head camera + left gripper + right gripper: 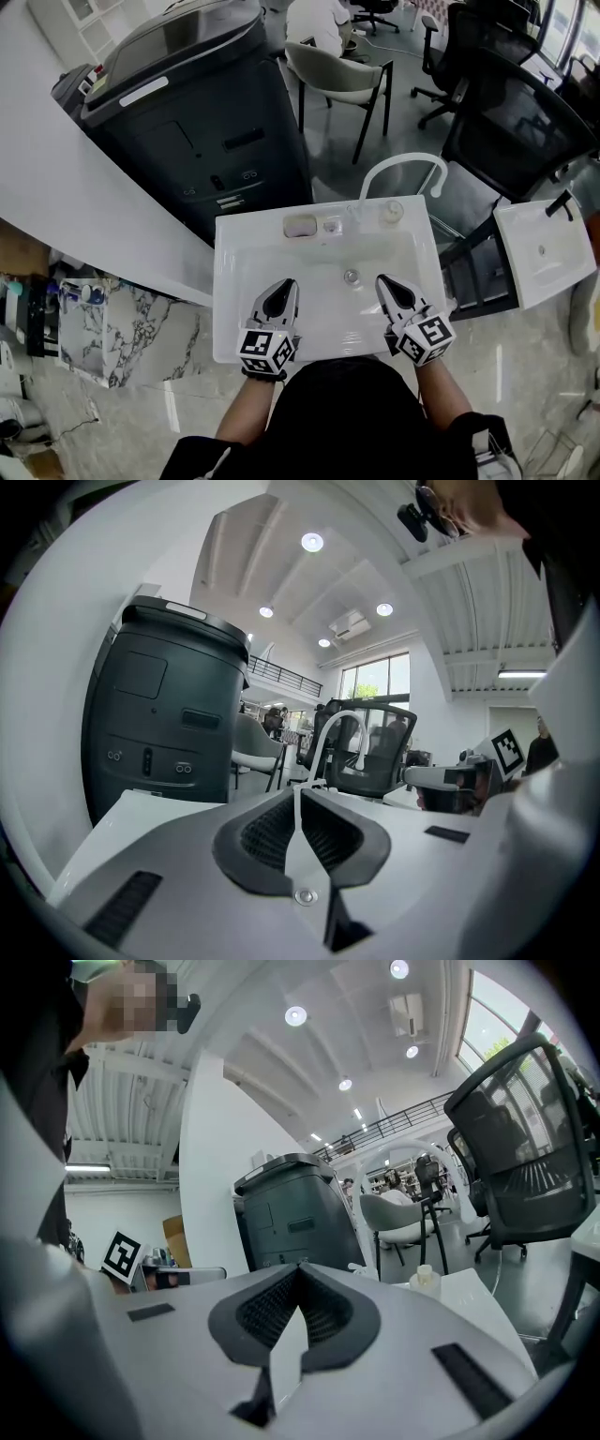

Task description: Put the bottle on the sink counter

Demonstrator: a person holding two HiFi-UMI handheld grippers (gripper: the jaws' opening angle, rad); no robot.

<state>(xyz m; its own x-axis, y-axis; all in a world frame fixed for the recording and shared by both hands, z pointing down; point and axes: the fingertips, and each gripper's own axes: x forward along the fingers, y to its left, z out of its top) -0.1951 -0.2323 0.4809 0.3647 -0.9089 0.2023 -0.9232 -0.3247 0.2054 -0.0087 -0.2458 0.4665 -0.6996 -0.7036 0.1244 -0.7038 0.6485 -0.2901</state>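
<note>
1. Both grippers hang low over the front of the white sink (228, 281), side by side, each in one of the person's hands and pointing toward the back ledge.
2. Left gripper (284, 286): its own view shows the two dark ribbed pads pressed flat together at the tips (298, 787), with nothing caught between them. Closed and empty.
3. Right gripper (384, 281): same story, with the jaws meeting at a point (300, 1267) and no object between them. Closed and empty.
4. The bottle (392, 212) sits upright on the sink's back ledge, just right of the base of the curved white faucet (403, 167).
5. The bottle is across the basin from the grippers and touches neither. The drain (351, 276) lies between them.
6. The right gripper is the nearer one. In its view, the small pale bottle (424, 1282) stands beyond the jaw tips and off to their right, not in line with them.
7. The left gripper is farther from the bottle, opposite the ledge's left part where a soap dish (300, 226) rests.
8. A large dark machine (192, 122) stands behind the sink to the left.
</note>
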